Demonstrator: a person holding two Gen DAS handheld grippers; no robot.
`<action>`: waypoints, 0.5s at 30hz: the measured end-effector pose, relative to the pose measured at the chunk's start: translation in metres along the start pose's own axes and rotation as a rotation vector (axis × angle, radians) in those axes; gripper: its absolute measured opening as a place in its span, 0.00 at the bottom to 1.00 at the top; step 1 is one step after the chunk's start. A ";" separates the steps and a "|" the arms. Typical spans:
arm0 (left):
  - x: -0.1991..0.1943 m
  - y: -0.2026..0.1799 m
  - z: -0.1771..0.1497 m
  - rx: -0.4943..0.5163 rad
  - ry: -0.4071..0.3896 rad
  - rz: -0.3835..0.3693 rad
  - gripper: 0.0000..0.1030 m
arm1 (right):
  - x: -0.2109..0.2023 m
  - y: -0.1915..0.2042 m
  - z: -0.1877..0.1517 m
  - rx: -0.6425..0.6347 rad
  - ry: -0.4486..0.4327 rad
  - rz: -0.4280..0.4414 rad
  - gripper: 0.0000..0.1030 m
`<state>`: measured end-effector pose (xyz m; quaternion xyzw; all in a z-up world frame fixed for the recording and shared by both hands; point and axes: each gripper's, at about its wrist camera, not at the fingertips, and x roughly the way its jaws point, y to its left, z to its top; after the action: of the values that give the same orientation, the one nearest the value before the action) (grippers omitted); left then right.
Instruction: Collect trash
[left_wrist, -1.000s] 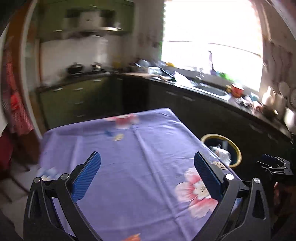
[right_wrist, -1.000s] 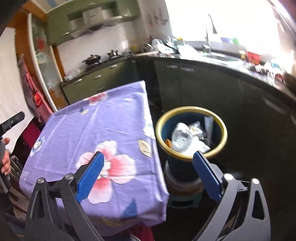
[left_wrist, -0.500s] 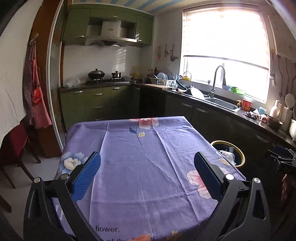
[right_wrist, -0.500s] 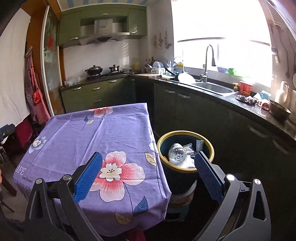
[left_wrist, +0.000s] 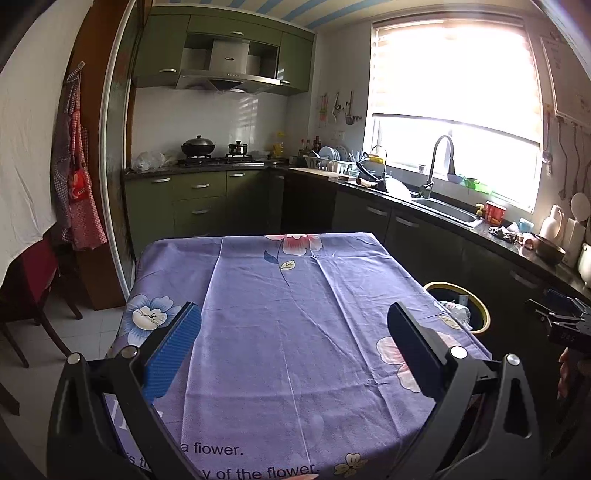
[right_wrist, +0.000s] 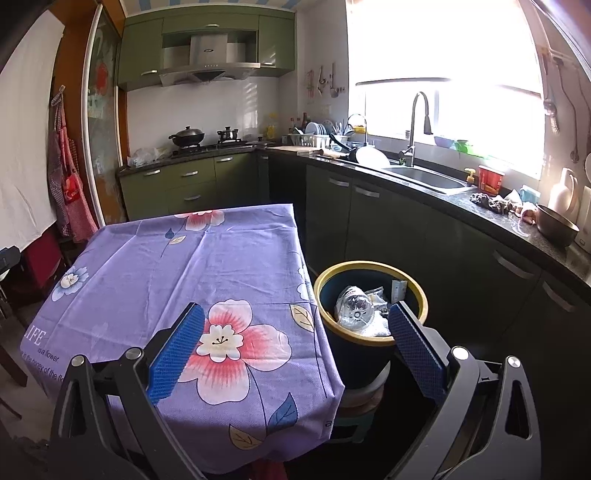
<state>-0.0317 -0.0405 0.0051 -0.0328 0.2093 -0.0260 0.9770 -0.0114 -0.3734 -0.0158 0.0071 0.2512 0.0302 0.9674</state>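
A dark blue bin with a yellow rim (right_wrist: 371, 267) stands right of the table and holds a crushed clear plastic bottle (right_wrist: 352, 306) and other wrappers. It also shows in the left wrist view (left_wrist: 476, 299). The table under a purple floral cloth (left_wrist: 295, 314) carries no loose object. My left gripper (left_wrist: 295, 347) is open and empty above the table's near edge. My right gripper (right_wrist: 295, 347) is open and empty, held above the table's near right corner (right_wrist: 258, 332) beside the bin. The right gripper also shows at the right edge of the left wrist view (left_wrist: 565, 321).
Dark cabinets and a counter with a sink (right_wrist: 424, 177) run along the right. Green cabinets with a stove and pots (left_wrist: 199, 147) stand at the back. A red chair (left_wrist: 33, 273) and hanging aprons (left_wrist: 77, 192) are at the left.
Both grippers have pulled back and tilted up from the table and bin, so more of the kitchen shows. Both stay open and empty.
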 end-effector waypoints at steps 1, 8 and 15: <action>0.000 0.000 0.000 0.001 0.001 -0.001 0.93 | 0.001 -0.001 0.000 0.003 0.001 0.001 0.95; -0.001 -0.005 -0.001 0.018 -0.004 -0.003 0.93 | 0.001 -0.004 0.000 0.011 -0.001 -0.002 0.95; -0.001 -0.009 0.000 0.027 -0.001 -0.011 0.93 | 0.002 -0.004 -0.001 0.014 0.001 0.003 0.95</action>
<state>-0.0330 -0.0498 0.0067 -0.0210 0.2084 -0.0342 0.9772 -0.0102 -0.3777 -0.0177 0.0140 0.2521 0.0300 0.9671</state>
